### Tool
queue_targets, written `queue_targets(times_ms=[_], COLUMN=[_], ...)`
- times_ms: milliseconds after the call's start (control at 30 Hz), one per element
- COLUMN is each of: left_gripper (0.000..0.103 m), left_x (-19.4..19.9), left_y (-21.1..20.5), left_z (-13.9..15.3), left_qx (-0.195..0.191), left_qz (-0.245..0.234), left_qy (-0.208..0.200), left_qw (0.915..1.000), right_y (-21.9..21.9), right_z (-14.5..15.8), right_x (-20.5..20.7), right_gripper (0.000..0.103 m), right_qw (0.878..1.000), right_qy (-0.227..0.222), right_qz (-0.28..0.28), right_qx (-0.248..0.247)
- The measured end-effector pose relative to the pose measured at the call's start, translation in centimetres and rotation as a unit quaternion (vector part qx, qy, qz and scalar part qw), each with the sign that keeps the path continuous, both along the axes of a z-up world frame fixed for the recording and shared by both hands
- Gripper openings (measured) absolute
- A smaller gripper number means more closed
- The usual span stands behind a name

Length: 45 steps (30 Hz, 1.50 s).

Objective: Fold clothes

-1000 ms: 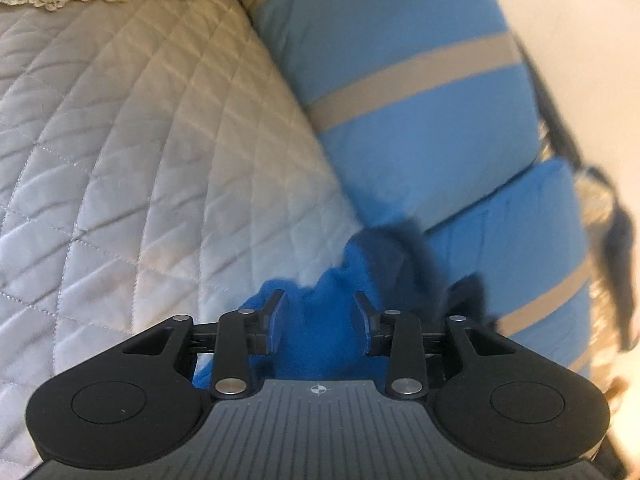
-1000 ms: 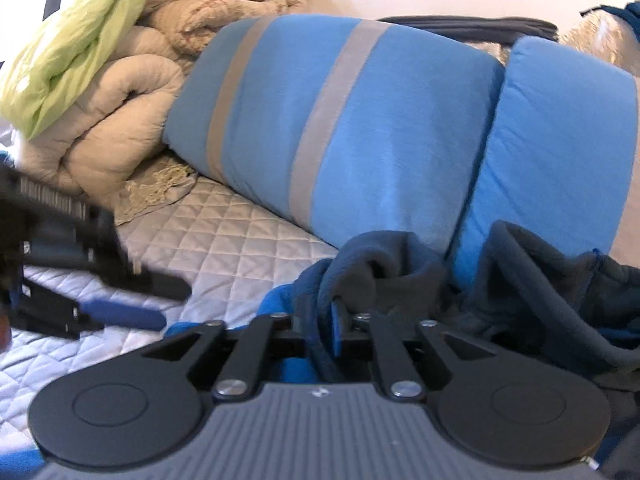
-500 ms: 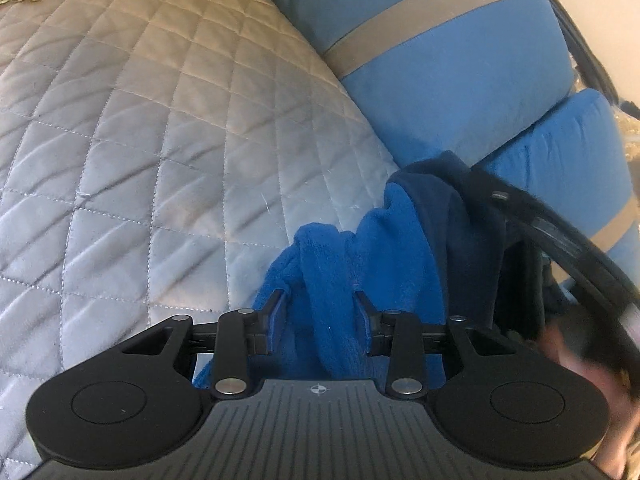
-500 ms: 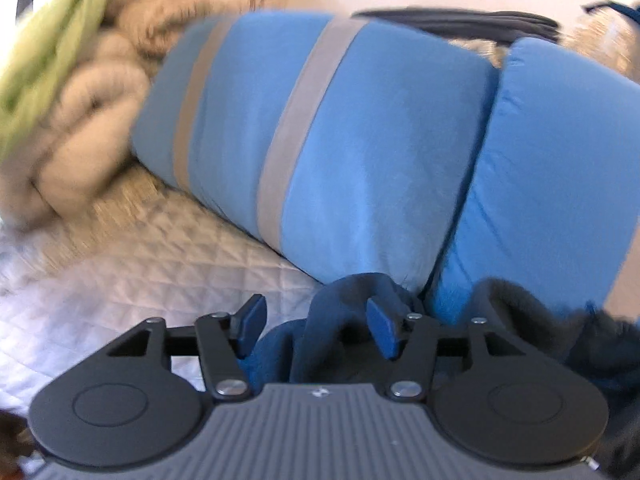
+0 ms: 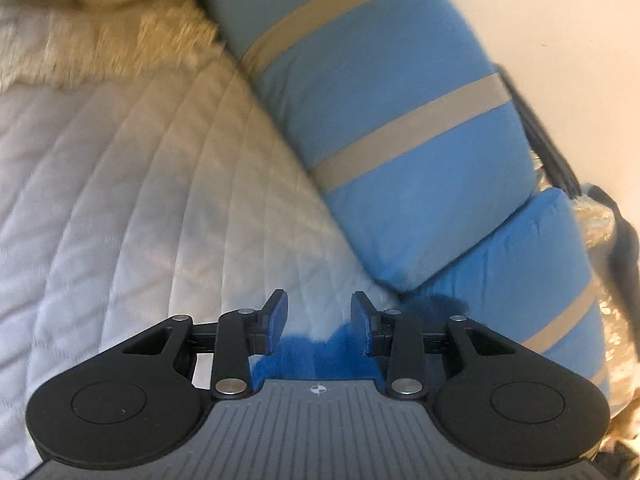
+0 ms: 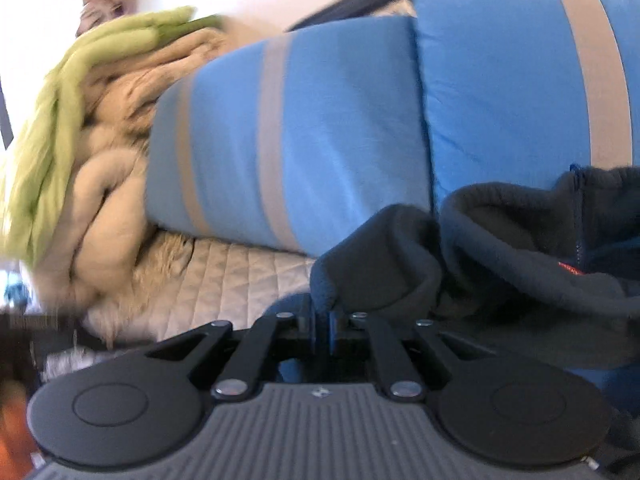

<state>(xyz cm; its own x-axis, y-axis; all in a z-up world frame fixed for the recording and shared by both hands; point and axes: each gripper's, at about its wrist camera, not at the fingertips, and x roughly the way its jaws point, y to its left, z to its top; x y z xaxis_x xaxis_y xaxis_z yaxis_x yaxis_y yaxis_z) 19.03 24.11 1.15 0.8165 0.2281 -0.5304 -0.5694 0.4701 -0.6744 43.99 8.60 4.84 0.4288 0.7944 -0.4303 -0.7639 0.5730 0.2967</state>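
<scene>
- Quilted bedcover (image 5: pixel 132 208), pale; two blue pillows (image 6: pixel 304 132) with grey stripes stand along its far edge.
- Folded beige and green blankets (image 6: pixel 96 128) piled left of the pillows.
- Dark navy fleece garment (image 6: pixel 520 248) bunched at the pillows' foot; small orange tag, writing unreadable.
- Right gripper (image 6: pixel 323 322): fingers clenched on a fold of the fleece.
- Left gripper (image 5: pixel 319 320): fingers parted, bright blue fleece (image 5: pixel 316 354) between them; cannot tell whether gripped.

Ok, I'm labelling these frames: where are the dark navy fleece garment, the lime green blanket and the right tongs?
dark navy fleece garment (image 6: pixel 520 248): right wrist view, rolled collar.
lime green blanket (image 6: pixel 60 120): right wrist view, draped edge.
right tongs (image 6: pixel 323 318): right wrist view, between fingertips.
</scene>
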Motion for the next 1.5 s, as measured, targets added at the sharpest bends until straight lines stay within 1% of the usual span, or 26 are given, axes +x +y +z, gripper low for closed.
queue_targets(times_ms=[67, 133, 200, 300, 400, 467, 533, 567, 600, 633, 667, 700, 733, 767, 800, 900, 967, 1067, 1167, 1200, 1233, 1267, 1367, 1400, 1433, 1500], left_gripper=[0.034, 0.034, 0.034, 0.034, 0.034, 0.034, 0.034, 0.034, 0.034, 0.034, 0.034, 0.034, 0.034, 0.034, 0.034, 0.034, 0.034, 0.034, 0.034, 0.034, 0.034, 0.034, 0.034, 0.034, 0.034, 0.034], left_x=[0.6, 1.4, 2.2, 3.6, 5.0, 6.0, 7.0, 7.3, 7.5, 7.7, 7.7, 7.8, 7.8, 7.8, 7.8, 7.7, 7.6, 7.5, 7.3, 7.3, 7.2, 7.1, 6.9, 6.9, 6.8, 6.8], left_y=[-0.5, -1.2, -2.0, -3.3, -4.4, -4.8, -5.2, -5.4, -5.7, -6.0, -6.3, -6.6, -6.7, -6.8, -6.9, -6.9, -6.8, -6.7, -6.5, -6.5, -6.5, -6.4, -6.2, -6.1, -6.0, -6.0], left_z=[0.3, 0.4, 0.5, 0.4, -0.4, -1.4, -2.5, -3.0, -3.3, -3.6, -3.7, -3.7, -3.8, -3.8, -3.8, -4.0, -4.0, -4.1, -4.2, -4.1, -4.1, -4.1, -4.0, -4.0, -3.9, -3.9], left_qx=[0.017, 0.026, 0.035, 0.050, 0.059, 0.059, 0.062, 0.071, 0.083, 0.095, 0.105, 0.112, 0.117, 0.119, 0.120, 0.122, 0.122, 0.120, 0.117, 0.115, 0.113, 0.111, 0.101, 0.098, 0.096, 0.095], left_qz=[-0.007, -0.020, -0.037, -0.061, -0.086, -0.101, -0.114, -0.117, -0.121, -0.125, -0.128, -0.130, -0.132, -0.133, -0.133, -0.137, -0.140, -0.144, -0.146, -0.146, -0.146, -0.147, -0.146, -0.147, -0.147, -0.147], left_qy=[0.001, 0.004, 0.010, 0.029, 0.063, 0.095, 0.127, 0.141, 0.151, 0.158, 0.163, 0.167, 0.171, 0.173, 0.174, 0.175, 0.174, 0.171, 0.169, 0.168, 0.166, 0.165, 0.159, 0.158, 0.157, 0.156], left_qw=[0.9998, 0.9994, 0.9986, 0.9964, 0.9926, 0.9885, 0.9834, 0.9805, 0.9776, 0.9748, 0.9727, 0.9709, 0.9694, 0.9685, 0.9681, 0.9672, 0.9670, 0.9672, 0.9678, 0.9681, 0.9686, 0.9689, 0.9711, 0.9716, 0.9720, 0.9720], right_y=[-0.4, -0.4, -0.4, -1.2, -2.3, -2.9, -3.2, -3.3, -3.4, -3.2, -2.9, -2.7, -2.6, -2.6, -2.8, -2.0, -0.6, 1.8, 4.0, 4.6, 5.0, 5.4, 5.0, 4.6, 4.3, 4.0], right_z=[-0.6, -1.2, -1.9, -2.7, -2.8, -2.7, -2.7, -2.7, -2.7, -2.6, -2.4, -2.1, -1.5, -0.8, -0.2, 1.6, 2.1, 2.2, 1.4, 1.1, 0.8, 0.6, 0.9, 1.1, 1.3, 1.1], right_x=[-1.4, -1.9, -1.9, -1.2, -0.3, 0.3, 0.5, 0.5, 0.6, 0.6, 0.5, 0.5, 0.3, 0.1, 0.1, 0.5, 2.0, 5.1, 8.2, 9.1, 9.8, 10.4, 12.0, 12.6, 13.2, 14.2], right_gripper=[0.006, 0.006, 0.006, 0.006, 0.007, 0.007, 0.007, 0.008, 0.012, 0.018, 0.030, 0.039, 0.042, 0.050, 0.056, 0.059, 0.059, 0.059, 0.056, 0.037, 0.027, 0.006, 0.006, 0.005, 0.005, 0.005], right_qw=[1.000, 1.000, 0.999, 0.997, 0.995, 0.993, 0.994, 0.994, 0.995, 0.995, 0.996, 0.996, 0.997, 0.998, 0.998, 0.999, 0.998, 0.995, 0.989, 0.987, 0.985, 0.984, 0.987, 0.987, 0.985, 0.978], right_qy=[-0.010, 0.003, 0.030, 0.072, 0.095, 0.105, 0.097, 0.092, 0.087, 0.080, 0.072, 0.063, 0.045, 0.029, 0.017, -0.007, 0.005, 0.039, 0.097, 0.111, 0.122, 0.131, 0.147, 0.160, 0.174, 0.201], right_qz=[0.008, 0.014, 0.018, 0.000, -0.027, -0.045, -0.054, -0.055, -0.056, -0.053, -0.050, -0.047, -0.043, -0.039, -0.039, -0.041, -0.049, -0.054, -0.053, -0.049, -0.048, -0.045, -0.020, -0.008, 0.003, 0.009], right_qx=[-0.004, -0.001, 0.002, 0.013, 0.021, 0.019, 0.005, -0.005, -0.014, -0.024, -0.033, -0.041, -0.040, -0.038, -0.037, -0.031, -0.045, -0.074, -0.100, -0.107, -0.112, -0.115, -0.064, -0.026, 0.010, 0.058])
